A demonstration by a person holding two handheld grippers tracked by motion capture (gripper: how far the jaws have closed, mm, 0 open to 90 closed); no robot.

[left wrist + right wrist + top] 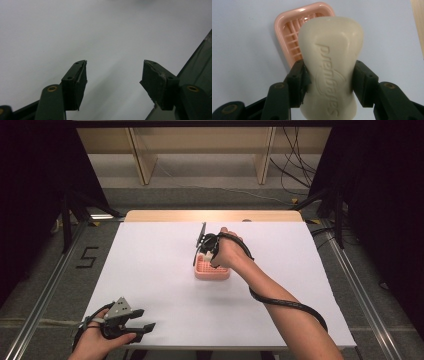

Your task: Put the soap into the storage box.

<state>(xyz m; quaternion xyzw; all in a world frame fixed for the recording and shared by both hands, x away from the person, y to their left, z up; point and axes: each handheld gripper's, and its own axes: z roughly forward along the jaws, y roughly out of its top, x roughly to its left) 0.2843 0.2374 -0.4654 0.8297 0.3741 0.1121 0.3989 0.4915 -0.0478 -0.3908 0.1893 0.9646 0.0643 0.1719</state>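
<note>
Placement step: right gripper (329, 80) clamps a cream oval soap bar (330, 67) at frame centre, above a pink slatted plastic soap dish (287, 30) (upper left); next, lower and release. Left gripper (113, 75) gapes, empty.

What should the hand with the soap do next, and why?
Probably lower the soap a little into the pink soap dish. The right gripper is shut on the bar and holds it right over the dish's ribbed tray, so a short move down should seat it before the jaws open. The left gripper rests open, far away.
</note>
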